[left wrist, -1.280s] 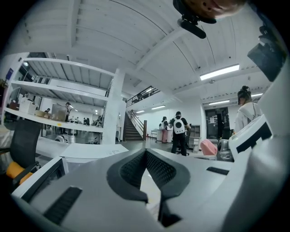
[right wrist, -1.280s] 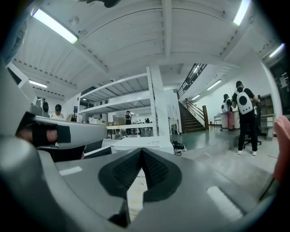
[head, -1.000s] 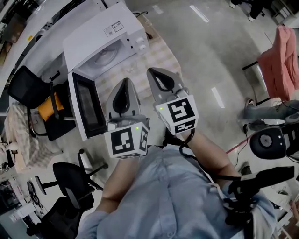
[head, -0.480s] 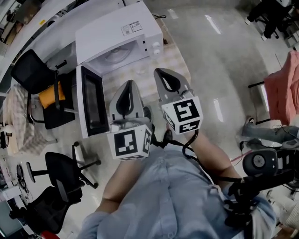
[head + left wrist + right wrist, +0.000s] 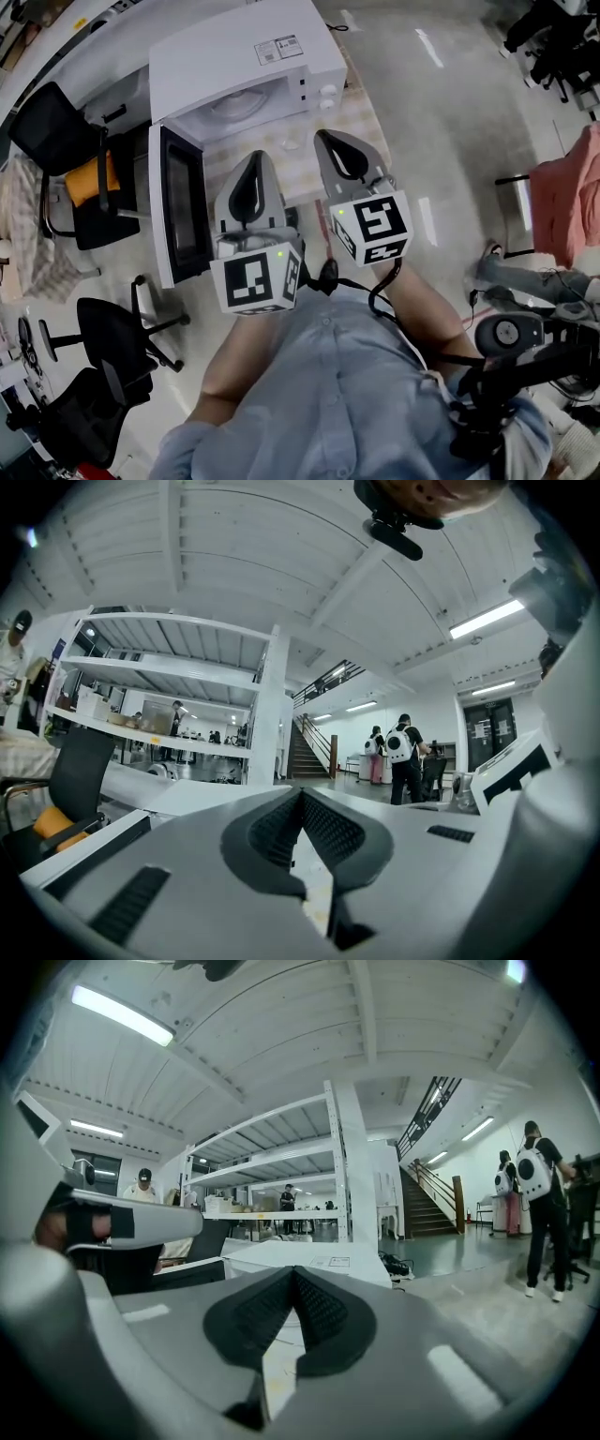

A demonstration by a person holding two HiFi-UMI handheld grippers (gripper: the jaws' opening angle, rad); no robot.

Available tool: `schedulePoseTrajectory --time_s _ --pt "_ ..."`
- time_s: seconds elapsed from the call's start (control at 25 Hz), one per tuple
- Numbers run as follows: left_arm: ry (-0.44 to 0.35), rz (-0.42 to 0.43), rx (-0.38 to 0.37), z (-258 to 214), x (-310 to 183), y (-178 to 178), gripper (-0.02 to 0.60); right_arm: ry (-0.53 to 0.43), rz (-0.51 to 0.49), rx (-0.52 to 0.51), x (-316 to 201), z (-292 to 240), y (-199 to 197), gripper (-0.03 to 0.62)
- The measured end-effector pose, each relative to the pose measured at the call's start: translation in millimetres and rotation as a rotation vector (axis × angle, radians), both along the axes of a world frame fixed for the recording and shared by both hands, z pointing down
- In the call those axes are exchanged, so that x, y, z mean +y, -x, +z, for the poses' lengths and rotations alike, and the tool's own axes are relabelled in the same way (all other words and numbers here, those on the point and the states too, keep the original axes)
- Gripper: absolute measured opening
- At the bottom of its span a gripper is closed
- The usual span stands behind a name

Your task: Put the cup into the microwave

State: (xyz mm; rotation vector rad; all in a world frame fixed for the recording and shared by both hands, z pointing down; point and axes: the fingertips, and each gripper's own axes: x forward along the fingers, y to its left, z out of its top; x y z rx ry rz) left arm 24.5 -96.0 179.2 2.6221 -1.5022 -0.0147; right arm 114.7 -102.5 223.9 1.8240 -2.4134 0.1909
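Observation:
A white microwave (image 5: 239,56) stands on a checked tablecloth (image 5: 337,112), its door (image 5: 178,211) swung open to the left and a glass turntable (image 5: 228,106) showing inside. A small clear cup (image 5: 292,142), faint, seems to stand on the cloth in front of the opening. My left gripper (image 5: 255,159) points at the open cavity, shut and empty. My right gripper (image 5: 328,139) hovers over the cloth beside the cup, also shut on nothing. The left gripper view shows the left gripper's (image 5: 301,791) pads meeting. In the right gripper view the right gripper's (image 5: 293,1271) pads touch below the microwave's top (image 5: 314,1258).
Black office chairs (image 5: 112,328) stand at the left, one with an orange cushion (image 5: 89,183). A pink cloth (image 5: 567,187) hangs at the right, and a black wheeled device (image 5: 511,333) sits at the lower right. People stand far off near stairs (image 5: 427,1208).
Both grippers have come closer to the microwave and its table, side by side and still shut. The microwave now sits more centred at the top of the head view.

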Motion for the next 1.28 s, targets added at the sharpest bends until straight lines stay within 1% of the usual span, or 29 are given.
schedulePoseTrajectory --time_s 0.2,0.68,1.0,1.28 --pt "0.028 0.016 0.007 11.5 -19.1 -0.2 0.006 0.024 -0.006 0.011 -14.7 14.4 5.6 -0.005" --pt "0.041 0.01 0.025 44.4 -53.9 -2.2 0.006 0.05 0.003 0.019 -36.4 54.5 -1.9 -0.005" --pt "0.045 -0.003 0.02 79.7 -63.4 2.6 0.006 0.056 0.012 0.009 -39.4 93.9 -2.3 -0.005" --pt "0.04 -0.023 0.011 123.7 -68.1 3.4 0.006 0.058 0.01 -0.006 -38.5 142.9 -6.1 -0.005"
